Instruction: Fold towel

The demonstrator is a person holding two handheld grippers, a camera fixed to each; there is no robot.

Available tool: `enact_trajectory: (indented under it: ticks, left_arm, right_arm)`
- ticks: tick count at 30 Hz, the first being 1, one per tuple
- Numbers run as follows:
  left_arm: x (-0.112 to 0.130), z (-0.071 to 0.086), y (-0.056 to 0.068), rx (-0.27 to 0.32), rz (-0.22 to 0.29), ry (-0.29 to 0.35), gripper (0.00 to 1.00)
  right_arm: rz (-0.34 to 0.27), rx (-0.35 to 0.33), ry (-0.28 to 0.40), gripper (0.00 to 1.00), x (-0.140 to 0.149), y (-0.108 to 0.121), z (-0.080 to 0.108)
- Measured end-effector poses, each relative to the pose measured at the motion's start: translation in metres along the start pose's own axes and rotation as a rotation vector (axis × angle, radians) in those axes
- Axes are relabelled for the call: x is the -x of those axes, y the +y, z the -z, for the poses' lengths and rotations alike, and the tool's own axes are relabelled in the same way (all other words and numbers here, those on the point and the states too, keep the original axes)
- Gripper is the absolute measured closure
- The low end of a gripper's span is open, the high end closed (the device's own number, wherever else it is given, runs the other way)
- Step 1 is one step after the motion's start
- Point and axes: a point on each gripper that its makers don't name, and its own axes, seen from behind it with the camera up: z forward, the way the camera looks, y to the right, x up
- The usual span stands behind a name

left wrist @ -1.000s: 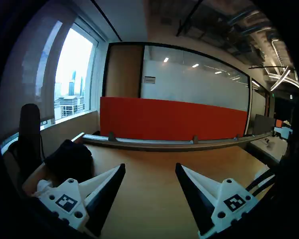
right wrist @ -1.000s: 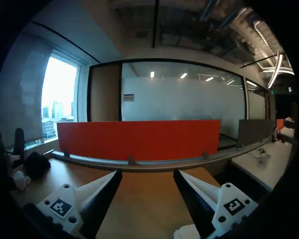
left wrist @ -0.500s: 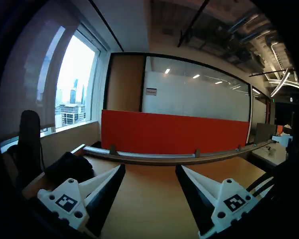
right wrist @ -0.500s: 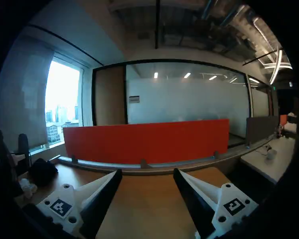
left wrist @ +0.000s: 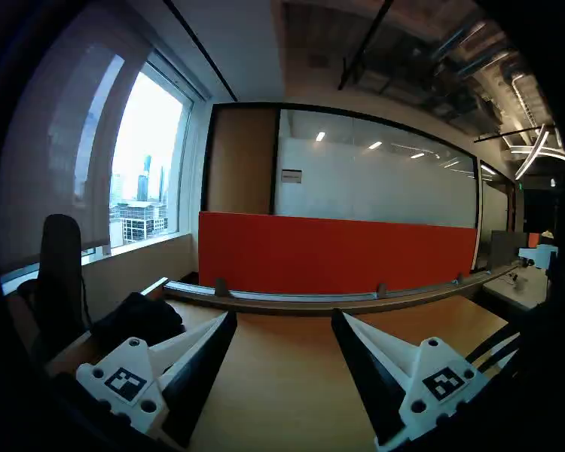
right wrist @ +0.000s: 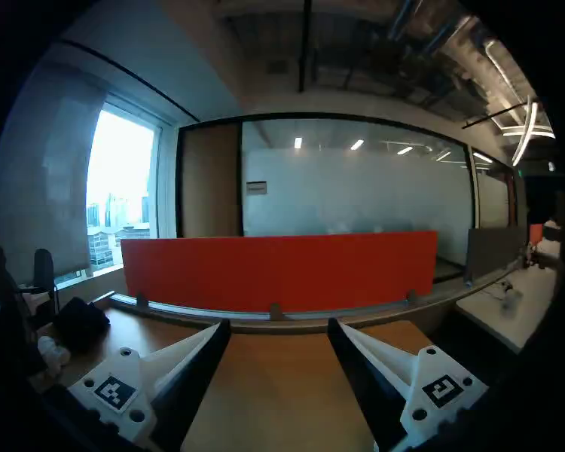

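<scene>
My left gripper (left wrist: 284,316) is open above the wooden desk (left wrist: 282,377), with nothing between its white and black fingers. My right gripper (right wrist: 277,324) is open too, over the same wooden desk (right wrist: 279,384), with only bare wood between its fingers. Both point level toward the red divider (left wrist: 335,252) at the far edge of the desk. No towel appears in either view.
A dark bag (left wrist: 135,320) lies at the desk's left end beside a black chair back (left wrist: 60,279). In the right gripper view the same dark bag (right wrist: 79,324) sits left, with a white crumpled thing (right wrist: 50,352) beside it. A second desk (right wrist: 508,301) stands to the right.
Both grippers tilted upward and shifted slightly, so the divider sits lower in view. A white thing at the bottom of the right gripper view has dropped out of sight.
</scene>
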Motion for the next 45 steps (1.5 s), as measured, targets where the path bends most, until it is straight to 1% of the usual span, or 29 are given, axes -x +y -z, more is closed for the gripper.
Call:
enact_trajectory:
  ticks: [5,11,15,21,27,33,39,45]
  left_arm:
    - [0.004,-0.001,0.004,0.006,-0.013,0.0,0.07]
    - [0.012,-0.005,0.004,-0.006,-0.052,0.005,0.07]
    - [0.018,-0.006,0.005,-0.009,-0.072,0.011,0.07]
    - [0.032,-0.008,0.006,-0.005,-0.085,0.017,0.07]
    - [0.053,-0.006,0.004,-0.01,-0.102,0.011,0.07]
    - [0.079,-0.002,0.002,-0.016,-0.103,0.015,0.07]
    - [0.108,0.0,0.002,-0.013,-0.099,0.021,0.07]
    - [0.133,0.001,-0.002,-0.017,-0.095,0.039,0.07]
  right_arm:
    - [0.0,-0.008,0.003,0.0,-0.006,-0.008,0.001]
    - [-0.01,-0.016,0.002,0.0,-0.008,-0.014,0.002]
    - [-0.014,-0.011,-0.002,0.0,-0.008,-0.015,0.003]
    - [-0.014,0.006,-0.004,0.0,-0.014,-0.014,0.006]
    - [-0.023,0.013,0.0,0.0,-0.021,-0.016,0.007]
    - [-0.041,0.023,0.021,0.0,-0.024,-0.02,0.007]
    - [-0.055,0.024,0.033,0.0,-0.015,-0.026,0.007]
    - [-0.057,0.02,0.043,0.0,-0.002,-0.032,0.011]
